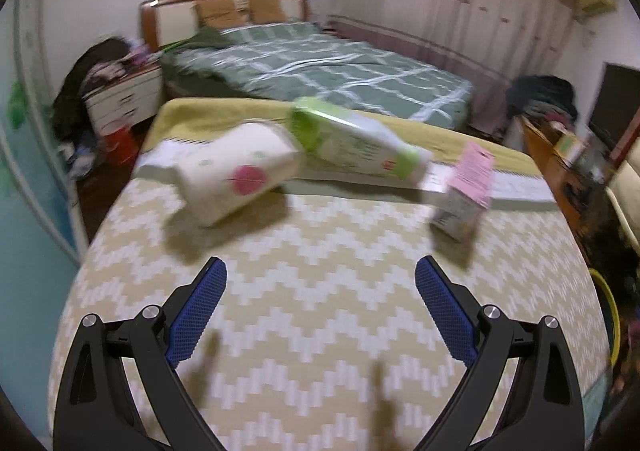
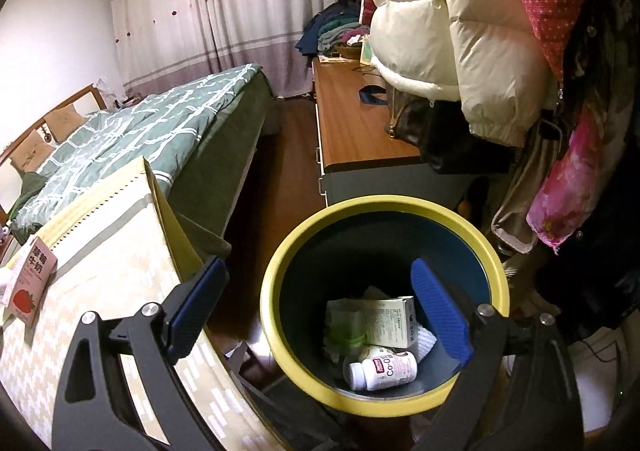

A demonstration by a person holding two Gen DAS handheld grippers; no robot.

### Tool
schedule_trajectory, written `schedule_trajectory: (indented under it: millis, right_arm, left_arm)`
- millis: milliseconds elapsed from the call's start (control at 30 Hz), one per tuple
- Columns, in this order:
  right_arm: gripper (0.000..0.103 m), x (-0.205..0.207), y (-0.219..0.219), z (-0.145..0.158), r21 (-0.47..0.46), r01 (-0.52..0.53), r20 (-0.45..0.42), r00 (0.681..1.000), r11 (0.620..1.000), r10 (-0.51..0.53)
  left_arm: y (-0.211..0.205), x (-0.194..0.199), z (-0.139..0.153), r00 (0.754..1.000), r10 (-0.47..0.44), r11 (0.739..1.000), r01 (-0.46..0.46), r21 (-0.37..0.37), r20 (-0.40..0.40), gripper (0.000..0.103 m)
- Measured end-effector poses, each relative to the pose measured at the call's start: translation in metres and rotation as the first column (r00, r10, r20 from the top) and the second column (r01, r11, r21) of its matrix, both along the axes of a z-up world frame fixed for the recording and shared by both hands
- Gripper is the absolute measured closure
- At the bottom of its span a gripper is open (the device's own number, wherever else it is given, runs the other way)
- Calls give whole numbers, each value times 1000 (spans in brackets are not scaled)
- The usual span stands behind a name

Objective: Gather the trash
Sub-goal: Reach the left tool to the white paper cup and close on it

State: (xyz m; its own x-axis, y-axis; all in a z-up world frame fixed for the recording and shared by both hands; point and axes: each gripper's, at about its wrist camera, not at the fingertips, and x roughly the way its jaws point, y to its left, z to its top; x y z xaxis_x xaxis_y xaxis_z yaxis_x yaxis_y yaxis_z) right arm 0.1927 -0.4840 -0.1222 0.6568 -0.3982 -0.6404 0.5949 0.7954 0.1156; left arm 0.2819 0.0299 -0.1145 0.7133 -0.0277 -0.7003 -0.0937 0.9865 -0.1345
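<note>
In the left wrist view my left gripper (image 1: 320, 283) is open and empty above a table with a beige zigzag cloth (image 1: 320, 331). Ahead of it lie a white tissue pack with a pink dot (image 1: 232, 179), a green-and-white wipes pack (image 1: 360, 143) and a small pink-topped carton (image 1: 464, 187). In the right wrist view my right gripper (image 2: 320, 283) is open and empty over a yellow-rimmed trash bin (image 2: 280, 263). The bin holds a white pill bottle (image 2: 380, 369), a white box (image 2: 388, 321) and crumpled wrappers. A pink strawberry milk carton (image 2: 28, 283) lies on the table at far left.
A bed with a green checked cover (image 1: 320, 67) stands behind the table. A wooden dresser (image 2: 356, 127) runs along the right wall, with coats (image 2: 460, 31) hanging above the bin. A nightstand (image 1: 124, 99) and a red bag (image 1: 120, 143) sit at the left.
</note>
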Motion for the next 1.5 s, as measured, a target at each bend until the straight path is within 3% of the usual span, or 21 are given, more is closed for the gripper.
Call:
schedule_trajectory:
  millis: [200,300,633,767,1000,1167,1267,1433,1500]
  right_arm:
    - [13,2,-3,-2,50,-33,12,999,998,32]
    - [13,3,-4,-3,72,-44,22,999,996,43]
    - [13,4,-3,-4,106,-67,42,997,992,63]
    - [13,4,-3,-4,114,-73,49,997,991,68]
    - [13,4,-5,-5,134,-97,64,994,986,90]
    - [13,5,-5,-7,153,-117,76,991,981,106]
    - [13,4,-4,-8,166,-132,83,989,977,119]
    - [13,5,-3,-8,182,-148,92,987,972,133]
    - [13,4,-4,-9,188,-147,94,987,971,131]
  left_arm:
    - [20,17,4,994,102,994,-100,35,-45,9]
    - [27,35,4,992,102,995,-101,6,-75,9]
    - [45,85,-3,962,242,970,-239,38,-124,9]
    - [51,100,-5,936,318,948,-318,26,-151,8]
    - [56,116,-5,871,463,885,-465,27,-163,5]
    - [61,119,-10,842,500,858,-514,-18,-200,5]
    - [62,116,-4,851,494,863,-505,-17,-179,5]
    - [65,125,7,895,410,911,-412,28,-177,5]
    - [64,130,11,927,334,942,-331,50,-169,5]
